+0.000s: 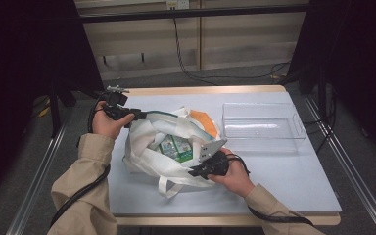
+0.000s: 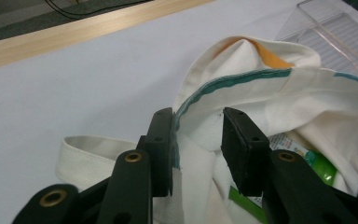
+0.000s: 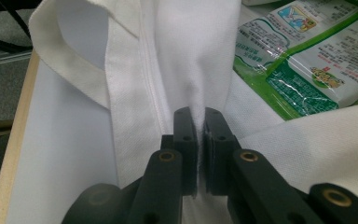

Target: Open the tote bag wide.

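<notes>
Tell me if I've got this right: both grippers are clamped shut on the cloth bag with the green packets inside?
Not quite. The right gripper is clamped on the cloth bag, but the left gripper view shows the left gripper with its jaws apart, the rim loose between them.

A white cloth bag [image 1: 149, 147] with teal trim and orange lining holds green-and-white packets [image 1: 176, 148].

Bag [image 1: 149, 147] at table [image 1: 293, 186] centre — packets [image 1: 176, 147] inside it. Tray [image 1: 262, 122] at two o'clock of bag, near. Strap [image 1: 169, 186] trailing from bag toward six o'clock.
</notes>
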The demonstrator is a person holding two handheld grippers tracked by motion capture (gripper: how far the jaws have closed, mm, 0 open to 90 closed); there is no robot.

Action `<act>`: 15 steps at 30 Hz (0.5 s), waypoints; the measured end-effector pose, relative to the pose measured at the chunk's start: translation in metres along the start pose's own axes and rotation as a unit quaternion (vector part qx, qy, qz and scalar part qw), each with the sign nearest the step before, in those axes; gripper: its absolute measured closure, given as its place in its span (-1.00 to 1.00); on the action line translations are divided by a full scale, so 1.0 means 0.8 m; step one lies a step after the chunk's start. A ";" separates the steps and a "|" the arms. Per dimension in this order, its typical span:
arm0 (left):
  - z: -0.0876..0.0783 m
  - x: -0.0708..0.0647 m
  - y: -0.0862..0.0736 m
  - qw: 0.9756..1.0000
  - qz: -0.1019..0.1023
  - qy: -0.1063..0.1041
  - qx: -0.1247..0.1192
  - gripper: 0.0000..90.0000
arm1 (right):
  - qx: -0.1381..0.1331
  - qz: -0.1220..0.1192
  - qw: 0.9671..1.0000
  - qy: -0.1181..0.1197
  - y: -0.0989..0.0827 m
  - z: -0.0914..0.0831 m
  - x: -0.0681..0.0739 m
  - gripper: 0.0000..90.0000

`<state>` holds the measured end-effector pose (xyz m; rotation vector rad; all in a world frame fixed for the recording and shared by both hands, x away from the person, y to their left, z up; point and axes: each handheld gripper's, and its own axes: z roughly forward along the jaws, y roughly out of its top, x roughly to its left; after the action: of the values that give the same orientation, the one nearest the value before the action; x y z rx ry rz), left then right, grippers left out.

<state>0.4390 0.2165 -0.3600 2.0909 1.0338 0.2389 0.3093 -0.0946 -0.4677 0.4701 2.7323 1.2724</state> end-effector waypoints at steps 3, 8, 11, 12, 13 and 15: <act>-0.003 -0.004 -0.002 1.000 -0.009 0.000 -0.012 0.41 | 0.000 0.000 1.000 -0.001 0.000 0.000 0.000 0.91; -0.006 -0.005 -0.002 1.000 -0.006 -0.004 -0.015 0.35 | 0.002 -0.004 1.000 -0.001 0.003 -0.001 -0.001 0.91; -0.008 -0.007 0.000 1.000 -0.005 -0.011 -0.012 0.28 | 0.006 -0.002 1.000 0.001 0.004 -0.001 -0.001 0.91; -0.009 -0.007 0.001 1.000 -0.001 -0.014 -0.012 0.28 | 0.005 -0.002 1.000 0.002 0.004 -0.001 -0.001 0.91; -0.010 -0.008 0.002 1.000 0.001 -0.019 -0.013 0.28 | 0.004 -0.002 1.000 0.002 0.004 -0.001 -0.001 0.91; -0.014 -0.012 0.006 1.000 0.013 -0.017 -0.013 0.27 | 0.003 -0.001 1.000 0.002 0.003 -0.001 -0.002 0.91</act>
<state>0.4299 0.2138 -0.3475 2.0788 0.9796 0.2277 0.3111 -0.0942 -0.4652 0.4655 2.7392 1.2664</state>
